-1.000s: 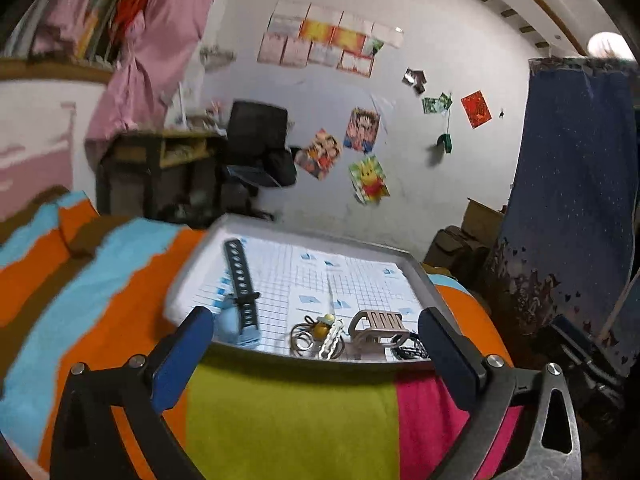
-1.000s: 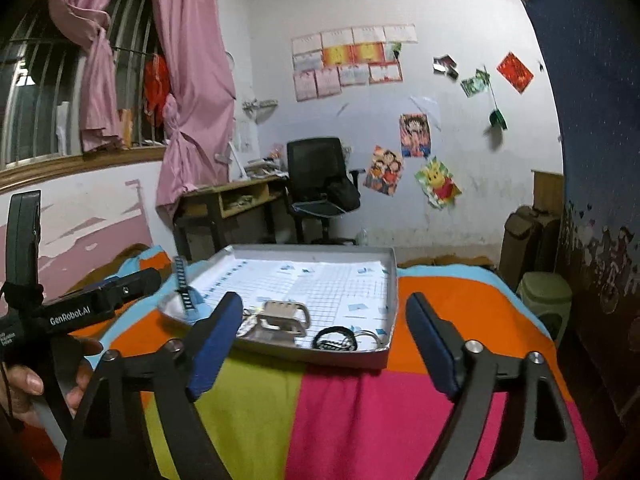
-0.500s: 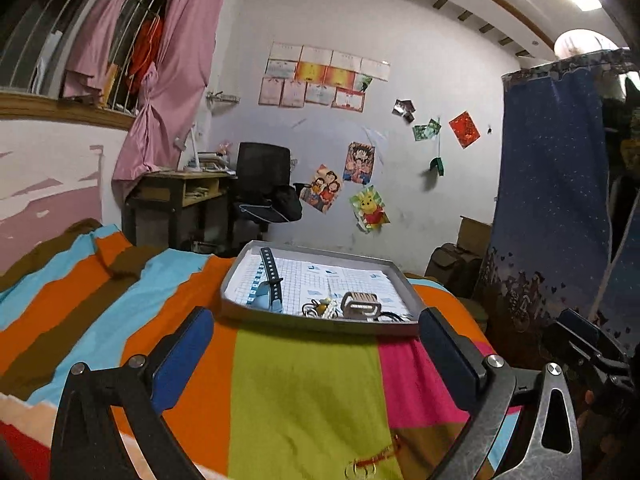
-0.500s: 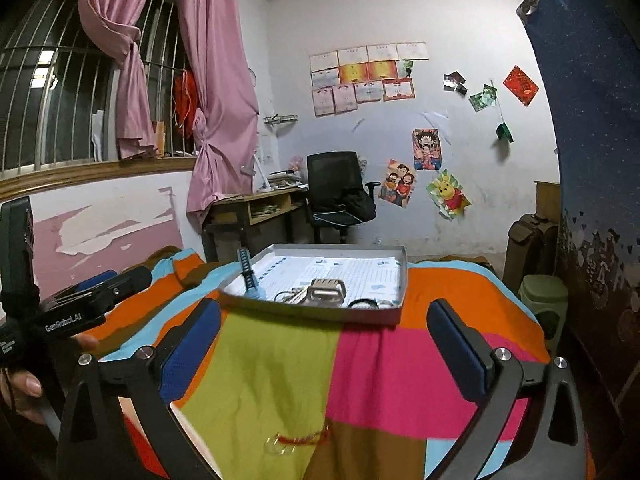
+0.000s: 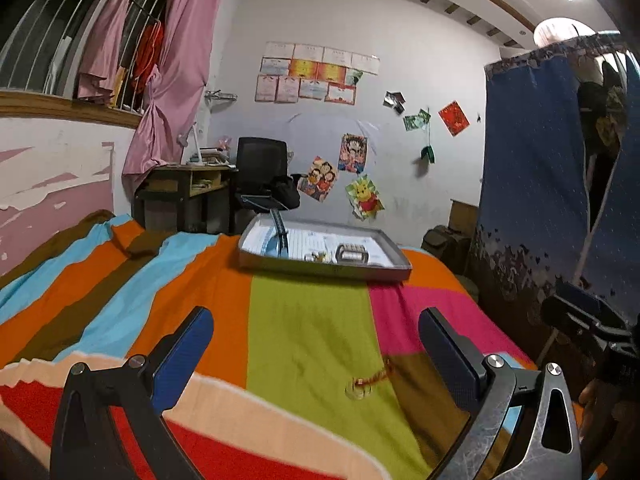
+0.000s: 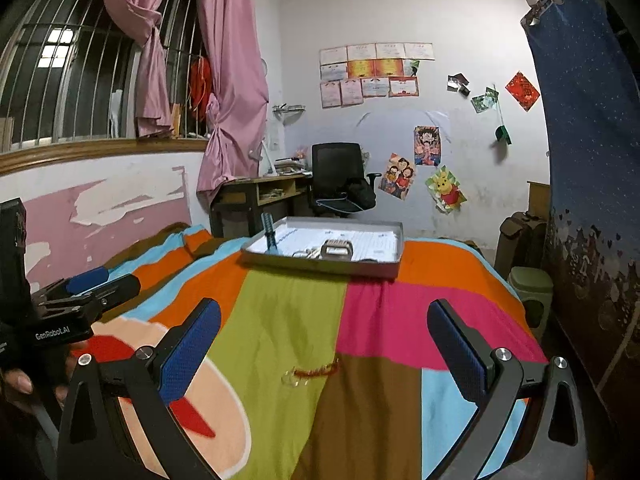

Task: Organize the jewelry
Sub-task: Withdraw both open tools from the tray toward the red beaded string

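Observation:
A grey metal tray (image 5: 320,270) (image 6: 320,266) sits far off on the striped bedspread. In it lie a blue-faced watch with a dark strap (image 5: 279,236) (image 6: 269,234), a silver link watch band (image 5: 351,251) (image 6: 336,249) and a small tangle of jewelry (image 5: 318,256). Closer to me, a red bracelet (image 5: 370,380) (image 6: 314,371) lies on the green stripe. My left gripper (image 5: 316,344) and right gripper (image 6: 324,340) both stand open and empty, well back from the tray. The red bracelet lies just beyond them.
The colourful striped blanket (image 6: 372,320) covers the bed. A desk (image 5: 188,188) and black office chair (image 6: 338,178) stand behind the tray. A blue curtain (image 5: 532,184) hangs on the right, and a green bin (image 6: 532,292) sits by the bed. A hand (image 6: 24,380) holds the other gripper at left.
Both grippers have pulled back from the tray, which now looks far smaller. The red bracelet on the green stripe has come into view.

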{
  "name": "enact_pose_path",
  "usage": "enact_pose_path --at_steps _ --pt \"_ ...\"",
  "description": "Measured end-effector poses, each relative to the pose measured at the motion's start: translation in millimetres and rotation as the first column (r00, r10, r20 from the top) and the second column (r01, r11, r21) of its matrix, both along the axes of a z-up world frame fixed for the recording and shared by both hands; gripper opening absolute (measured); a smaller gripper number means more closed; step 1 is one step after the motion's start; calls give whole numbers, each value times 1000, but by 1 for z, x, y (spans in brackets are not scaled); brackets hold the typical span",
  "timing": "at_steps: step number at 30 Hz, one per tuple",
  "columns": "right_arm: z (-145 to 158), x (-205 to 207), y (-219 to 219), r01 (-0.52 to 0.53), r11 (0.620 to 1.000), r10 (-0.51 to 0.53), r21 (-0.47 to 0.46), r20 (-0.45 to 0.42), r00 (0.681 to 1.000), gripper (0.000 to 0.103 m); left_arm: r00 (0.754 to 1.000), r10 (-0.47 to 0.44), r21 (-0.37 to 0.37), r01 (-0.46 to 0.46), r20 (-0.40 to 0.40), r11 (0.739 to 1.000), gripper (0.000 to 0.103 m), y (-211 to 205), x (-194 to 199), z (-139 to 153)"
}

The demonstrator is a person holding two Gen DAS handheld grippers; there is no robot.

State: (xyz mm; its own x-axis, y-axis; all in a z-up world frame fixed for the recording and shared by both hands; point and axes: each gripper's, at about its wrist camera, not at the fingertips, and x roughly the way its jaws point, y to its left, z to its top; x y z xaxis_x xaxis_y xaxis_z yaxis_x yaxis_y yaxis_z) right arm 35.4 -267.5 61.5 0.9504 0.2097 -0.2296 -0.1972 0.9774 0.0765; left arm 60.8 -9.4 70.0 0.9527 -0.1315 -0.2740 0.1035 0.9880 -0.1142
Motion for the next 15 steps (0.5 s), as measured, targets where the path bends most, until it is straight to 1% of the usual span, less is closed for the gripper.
enact_pose_path --at_steps 4,9,15 --pt "-10 -15 1 -3 1000 3 -10 -20 1000 102 1000 -13 19 13 -17 1000 103 1 -18 -9" --pt "-26 -29 10 -4 998 1 -67 -45 999 102 999 -25 1 25 -42 1000 103 2 -29 -19" --pt "-42 -36 8 6 999 -10 -42 -94 995 102 996 -24 8 25 -91 1000 103 3 -33 -37"
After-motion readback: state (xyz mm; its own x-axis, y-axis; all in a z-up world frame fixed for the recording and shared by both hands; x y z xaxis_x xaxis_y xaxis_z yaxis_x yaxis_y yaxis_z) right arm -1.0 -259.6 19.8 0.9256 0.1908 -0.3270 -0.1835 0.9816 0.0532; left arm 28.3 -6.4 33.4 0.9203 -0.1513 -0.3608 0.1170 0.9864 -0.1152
